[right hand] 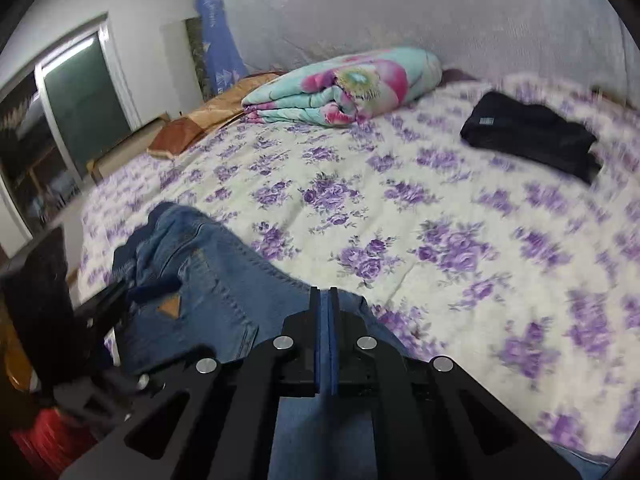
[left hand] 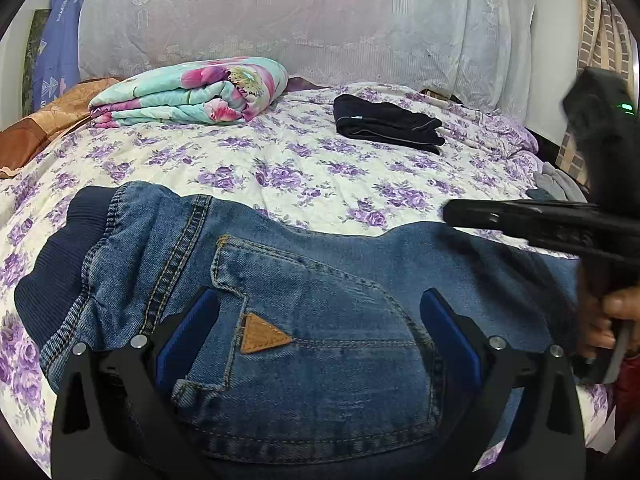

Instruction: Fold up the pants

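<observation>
- The left gripper [left hand: 316,320] stands wide open over the jeans [left hand: 320,288], its two blue pads [left hand: 184,332] apart on either side of the back pocket [left hand: 320,344]; nothing is pinched between them.
- The jeans lie flat on the flowered bedsheet [left hand: 300,168] directly beneath and ahead of this gripper, with the dark ribbed waistband [left hand: 52,272] off to its left.
- A small brown triangular patch [left hand: 262,336] on the pocket sits between the open fingers.
- The right gripper [right hand: 325,296] has its blue pads pressed together with almost no gap, and no cloth shows between them; the jeans [right hand: 208,272] lie under it and to its left.
- From the left wrist view, the right gripper [left hand: 452,214] reaches in from the right above the jeans, with a person's hand [left hand: 612,320] on its handle.
- Well ahead of both grippers, a folded flowered quilt [left hand: 192,92] lies far left and a folded black garment [left hand: 384,124] far right on the bed.
</observation>
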A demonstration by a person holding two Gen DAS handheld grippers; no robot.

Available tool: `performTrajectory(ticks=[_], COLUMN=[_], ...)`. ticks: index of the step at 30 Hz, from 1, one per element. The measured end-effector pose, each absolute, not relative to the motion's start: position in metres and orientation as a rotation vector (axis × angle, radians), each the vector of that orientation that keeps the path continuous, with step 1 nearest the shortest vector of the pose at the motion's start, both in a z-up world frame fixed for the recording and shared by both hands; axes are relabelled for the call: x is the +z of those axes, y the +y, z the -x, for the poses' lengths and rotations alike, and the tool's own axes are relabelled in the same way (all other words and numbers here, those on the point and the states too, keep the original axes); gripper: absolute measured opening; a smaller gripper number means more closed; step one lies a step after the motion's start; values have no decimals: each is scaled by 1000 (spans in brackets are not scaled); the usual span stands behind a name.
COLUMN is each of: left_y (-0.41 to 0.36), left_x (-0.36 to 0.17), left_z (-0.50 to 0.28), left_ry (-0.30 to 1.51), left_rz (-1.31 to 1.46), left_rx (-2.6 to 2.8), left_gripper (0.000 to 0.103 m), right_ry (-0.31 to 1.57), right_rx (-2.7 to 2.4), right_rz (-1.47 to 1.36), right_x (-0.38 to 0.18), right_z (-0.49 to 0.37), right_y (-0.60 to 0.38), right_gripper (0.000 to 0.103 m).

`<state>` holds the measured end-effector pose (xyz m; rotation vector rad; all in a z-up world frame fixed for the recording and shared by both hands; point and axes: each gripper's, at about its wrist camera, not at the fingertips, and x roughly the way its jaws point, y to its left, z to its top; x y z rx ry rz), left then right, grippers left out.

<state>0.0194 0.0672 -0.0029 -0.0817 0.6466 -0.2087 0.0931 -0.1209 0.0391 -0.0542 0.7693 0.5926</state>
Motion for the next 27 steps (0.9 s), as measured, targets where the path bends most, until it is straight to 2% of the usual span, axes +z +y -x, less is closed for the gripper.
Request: performTrajectory(ticks=[1,2,3,5,8,10,11,12,14,18,23,27], left_y=[67,67,67,66,66,66,66,66,66,65,65,65], left_x=[-3,-3,-3,-3,-3,-3,-3,-3,-3,-4,-4,-4], left_z=[-20,-20,-19,-20,-21,-21,-21,-21,-21,-22,-20,-20], left_ry=[647,648,649,652,655,655,656,655,655,657,658,657], left_rz=[80,77,76,70,66,66,65,65,65,61,57,57], left_rx=[-208,-205,-204,-200,-197,-197,-196,-197,-197,-194,-189,-189], left_gripper=[99,99,99,99,99,99,99,99,99,99,99,99], right_ry=[783,811,866,921,882,824,804,791,776,847,771,684], right_rx=[570,554,542,584,588,574,578,575,545,506,515,465], right_rz=[90,108,100,-52,-168,-171,-173,-162,-124,-26,-131,-213], right_x=[33,26,10,1,11,22,25,27,26,2,21,35], right_z=[-96,-102,-116,-134,-128,-109,-100,-87,-70,-67,-52,-3], right_y=[-117,-116,-115,-131,-150,-160,-165,-171,-180,-183,-201,-245], right_gripper=[7,15,18,25,26,30,34,44,55,69,69,73])
